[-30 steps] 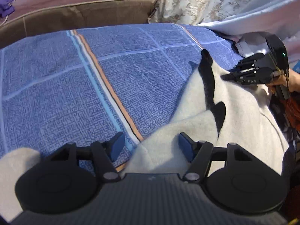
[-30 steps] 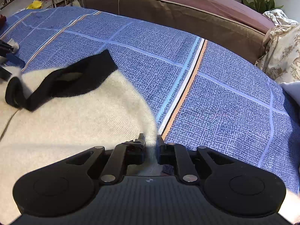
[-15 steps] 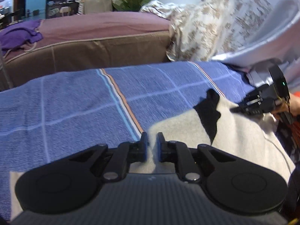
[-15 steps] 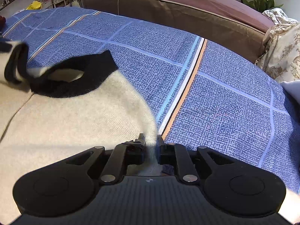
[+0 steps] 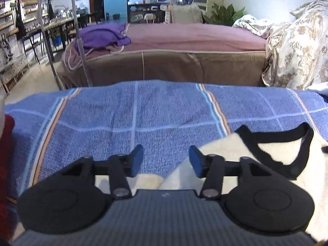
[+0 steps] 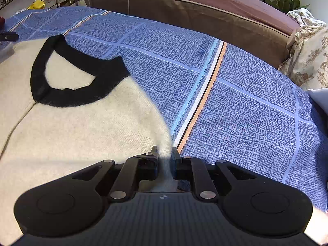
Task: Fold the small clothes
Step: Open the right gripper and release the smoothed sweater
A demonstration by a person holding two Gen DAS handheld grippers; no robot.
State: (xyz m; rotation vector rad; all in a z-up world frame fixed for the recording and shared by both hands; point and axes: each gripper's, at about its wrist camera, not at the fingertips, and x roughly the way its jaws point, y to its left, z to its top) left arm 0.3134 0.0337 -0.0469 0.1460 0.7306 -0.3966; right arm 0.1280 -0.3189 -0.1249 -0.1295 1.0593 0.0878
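Note:
A cream knit top [image 6: 78,127] with a black neckline [image 6: 67,96] lies spread flat on a blue plaid bedcover [image 6: 235,102]. My right gripper [image 6: 165,155] is shut on the top's right shoulder edge. In the left wrist view the top [image 5: 225,145] lies at lower right with its black collar [image 5: 276,141] open. My left gripper [image 5: 165,155] is open and empty, just above the cover at the top's left edge. Part of the left gripper shows at the far left of the right wrist view [image 6: 8,36].
A brown bed with a mauve cover [image 5: 184,49] stands beyond the blue bedcover [image 5: 143,114]. A floral quilt [image 5: 297,47] is heaped at the right. A red cloth [image 5: 6,135] sits at the left edge. Purple fabric [image 5: 98,37] lies on the far bed.
My left gripper shut on the top's left shoulder, pulled it out flat, then opened and let go. The neckline now lies flat. My right gripper has kept its hold.

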